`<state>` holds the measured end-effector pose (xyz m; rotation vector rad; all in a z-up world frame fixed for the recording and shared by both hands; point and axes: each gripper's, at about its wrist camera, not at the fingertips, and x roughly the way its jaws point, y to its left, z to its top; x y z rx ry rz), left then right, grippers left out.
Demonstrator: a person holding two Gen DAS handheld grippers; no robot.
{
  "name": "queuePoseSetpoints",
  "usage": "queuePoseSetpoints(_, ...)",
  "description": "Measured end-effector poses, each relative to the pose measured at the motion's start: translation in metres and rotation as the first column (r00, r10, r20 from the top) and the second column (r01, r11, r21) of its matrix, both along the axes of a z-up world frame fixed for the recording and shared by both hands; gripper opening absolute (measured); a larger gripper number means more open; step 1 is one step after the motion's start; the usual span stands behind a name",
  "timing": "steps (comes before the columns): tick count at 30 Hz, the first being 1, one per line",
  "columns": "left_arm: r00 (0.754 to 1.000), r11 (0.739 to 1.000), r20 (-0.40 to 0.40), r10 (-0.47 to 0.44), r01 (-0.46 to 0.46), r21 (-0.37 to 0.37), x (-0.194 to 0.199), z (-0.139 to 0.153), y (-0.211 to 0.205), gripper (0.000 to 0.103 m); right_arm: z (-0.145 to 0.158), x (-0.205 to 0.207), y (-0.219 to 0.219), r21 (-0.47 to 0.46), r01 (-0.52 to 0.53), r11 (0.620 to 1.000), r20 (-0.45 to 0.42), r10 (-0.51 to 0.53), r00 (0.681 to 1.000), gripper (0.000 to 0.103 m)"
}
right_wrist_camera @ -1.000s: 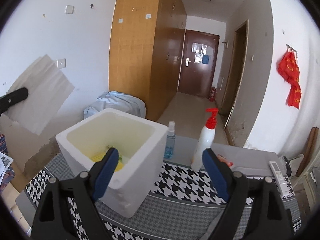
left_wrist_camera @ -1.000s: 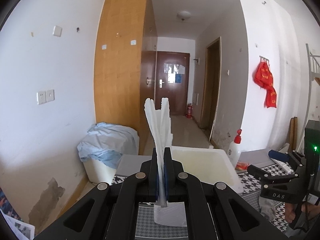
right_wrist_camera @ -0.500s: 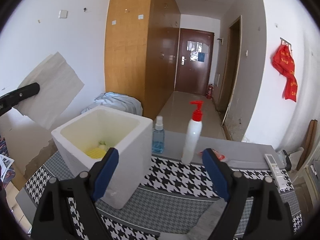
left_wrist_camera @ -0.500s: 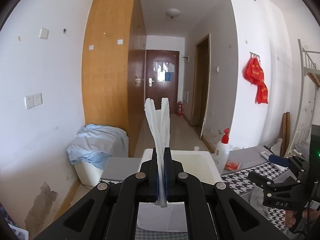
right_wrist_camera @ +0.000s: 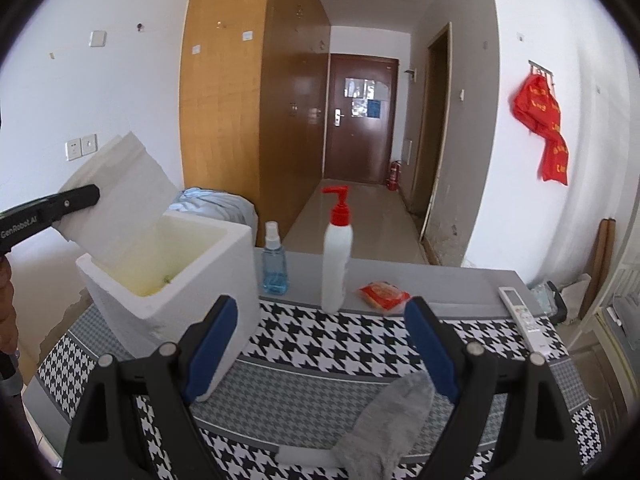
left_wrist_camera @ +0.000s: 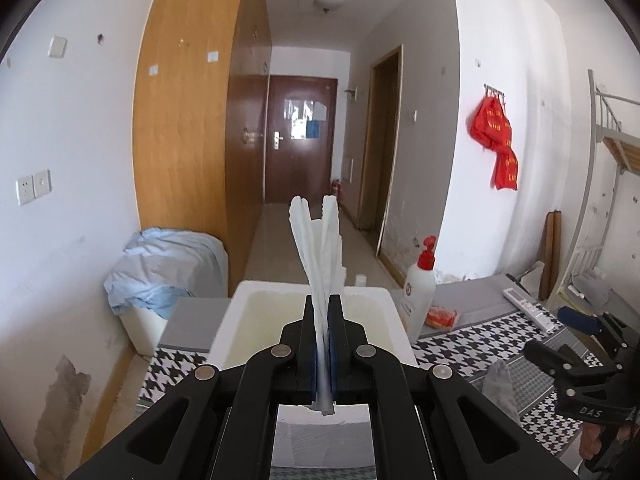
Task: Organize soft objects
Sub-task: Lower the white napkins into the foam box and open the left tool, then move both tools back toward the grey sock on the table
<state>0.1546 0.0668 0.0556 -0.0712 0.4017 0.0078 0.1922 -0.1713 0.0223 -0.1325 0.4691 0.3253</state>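
My left gripper [left_wrist_camera: 323, 320] is shut on a folded white cloth [left_wrist_camera: 318, 252], held edge-on above the open white foam box [left_wrist_camera: 256, 320]. From the right wrist view the cloth [right_wrist_camera: 120, 188] hangs over the box's [right_wrist_camera: 224, 280] left rim, clamped by the left gripper [right_wrist_camera: 86, 196]. Something yellow lies inside the box. My right gripper [right_wrist_camera: 320, 336] is open and empty, low over the table. A grey sock [right_wrist_camera: 392, 420] lies just below it; it also shows in the left wrist view [left_wrist_camera: 500, 388], beside the right gripper [left_wrist_camera: 576, 344].
On the houndstooth tablecloth [right_wrist_camera: 320, 344] stand a white pump bottle with red top [right_wrist_camera: 337, 264], a blue spray bottle [right_wrist_camera: 274, 268], a red packet [right_wrist_camera: 384, 292] and a white remote [right_wrist_camera: 524, 316]. A bin covered with blue cloth [left_wrist_camera: 168, 268] stands left of the table.
The left gripper has carried the white cloth rightward and lower, to above the foam box. The right gripper has dropped lower, and the grey sock has come into view under it.
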Motion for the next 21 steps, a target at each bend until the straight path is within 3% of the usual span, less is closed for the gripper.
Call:
queuePoseSetpoints(9,0.998,1.0,-0.062,0.009,-0.009,0.008,0.017,-0.015,-0.003,0.004,-0.006,0.003,-0.017,0.01,0.034,0.999,-0.017,-0.034,0.999,0.089)
queuePoseSetpoints(12,0.995,1.0,-0.095,0.02,-0.018,0.016,0.026,-0.02,-0.002,0.009,-0.008,0.004,-0.021,0.012,0.041,0.999,-0.023,-0.041,0.999,0.089)
queuePoseSetpoints(14,0.992,0.999,-0.119,0.03,-0.028,0.018,0.03,-0.025,0.0,0.035,-0.008,0.003,-0.022,0.012,0.046,0.999,-0.024,-0.046,0.999,0.089)
queuePoseSetpoints(15,0.992,0.999,-0.121,0.035,-0.034,0.014,0.03,-0.026,0.001,0.061,-0.008,0.003,-0.023,0.013,0.048,0.999,-0.023,-0.047,0.999,0.089)
queuePoseSetpoints(16,0.992,0.999,-0.116,0.04,-0.039,0.011,0.03,-0.027,0.001,0.077,-0.008,0.003,-0.024,0.014,0.049,0.999,-0.023,-0.049,0.999,0.089)
queuePoseSetpoints(19,0.993,0.999,-0.103,0.053,-0.053,0.003,0.026,-0.026,0.003,0.083,-0.008,0.002,-0.027,0.017,0.056,0.998,-0.02,-0.056,0.998,0.089)
queuePoseSetpoints(21,0.995,0.999,-0.092,0.048,-0.048,0.0,0.022,-0.025,0.002,0.095,-0.007,0.0,-0.03,0.021,0.061,0.998,-0.016,-0.061,0.998,0.089)
